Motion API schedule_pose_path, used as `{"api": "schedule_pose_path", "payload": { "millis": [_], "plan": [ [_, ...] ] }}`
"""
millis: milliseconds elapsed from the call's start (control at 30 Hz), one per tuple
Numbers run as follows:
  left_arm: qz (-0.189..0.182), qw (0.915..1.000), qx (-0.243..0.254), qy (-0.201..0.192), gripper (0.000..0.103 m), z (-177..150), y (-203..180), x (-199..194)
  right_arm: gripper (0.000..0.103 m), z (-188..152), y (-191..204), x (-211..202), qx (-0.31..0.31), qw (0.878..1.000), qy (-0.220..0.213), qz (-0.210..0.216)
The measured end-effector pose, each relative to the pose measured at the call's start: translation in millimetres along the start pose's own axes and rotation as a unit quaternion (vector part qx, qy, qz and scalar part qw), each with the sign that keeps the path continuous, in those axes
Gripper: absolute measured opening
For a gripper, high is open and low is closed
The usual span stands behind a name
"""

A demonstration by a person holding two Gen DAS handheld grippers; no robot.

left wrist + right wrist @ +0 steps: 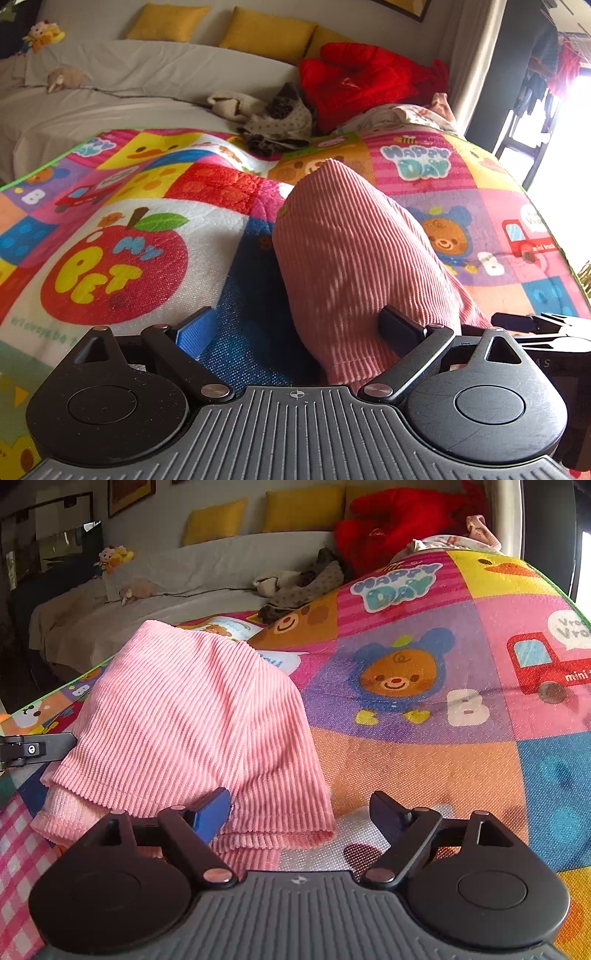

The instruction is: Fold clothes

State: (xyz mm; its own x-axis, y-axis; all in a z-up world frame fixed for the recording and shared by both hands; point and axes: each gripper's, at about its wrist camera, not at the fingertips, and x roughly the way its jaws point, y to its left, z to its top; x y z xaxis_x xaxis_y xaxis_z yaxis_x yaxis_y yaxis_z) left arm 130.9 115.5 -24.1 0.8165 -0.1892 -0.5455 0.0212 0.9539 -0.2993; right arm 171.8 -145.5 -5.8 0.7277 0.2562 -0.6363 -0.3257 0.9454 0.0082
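A pink ribbed garment (354, 254) lies folded on the colourful play mat (110, 229); it also shows in the right wrist view (192, 716). My left gripper (295, 332) is open, low over the mat, with the garment's near hem between its fingers and against the right finger (399, 328). My right gripper (301, 814) is open at the garment's near right corner, its blue left finger (212, 812) over the hem. The right gripper's tip (517, 321) shows at the left view's right edge.
A pile of clothes lies at the mat's far edge: a red fleece (354, 81), grey and beige pieces (273, 118) and a patterned piece (406, 114). Behind is a grey sofa (147, 74) with yellow cushions (266, 33) and soft toys (44, 35).
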Motion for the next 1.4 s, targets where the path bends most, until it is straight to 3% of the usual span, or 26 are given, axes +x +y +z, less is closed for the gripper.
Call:
{"api": "schedule_pose_path", "payload": {
  "millis": [267,467,667,833,1400],
  "plan": [
    [0.042,0.9989,0.021,0.009,0.098,-5.3,-8.3,-6.1,0.086,-6.7,-0.3,-10.2,-0.003,1.0,-0.001,-0.001],
    [0.063,0.9967,0.044,0.025,0.098,-22.4,-19.2,-23.1,0.103,-23.9,-12.5,-29.7,0.026,0.999,0.012,0.016],
    [0.067,0.9938,0.076,0.045,0.103,-50.5,-48.9,-45.3,0.103,-41.8,-10.8,-51.0,0.019,0.999,0.019,0.019],
    [0.11,0.9853,0.113,0.065,0.103,-73.2,-80.6,-58.6,0.103,-57.2,0.7,-67.7,-0.003,0.999,0.035,-0.007],
    [0.114,0.9876,0.094,0.053,0.103,-78.5,-82.4,-61.1,0.103,-62.8,-0.8,-72.1,0.004,1.0,0.029,-0.007]
  ]
}}
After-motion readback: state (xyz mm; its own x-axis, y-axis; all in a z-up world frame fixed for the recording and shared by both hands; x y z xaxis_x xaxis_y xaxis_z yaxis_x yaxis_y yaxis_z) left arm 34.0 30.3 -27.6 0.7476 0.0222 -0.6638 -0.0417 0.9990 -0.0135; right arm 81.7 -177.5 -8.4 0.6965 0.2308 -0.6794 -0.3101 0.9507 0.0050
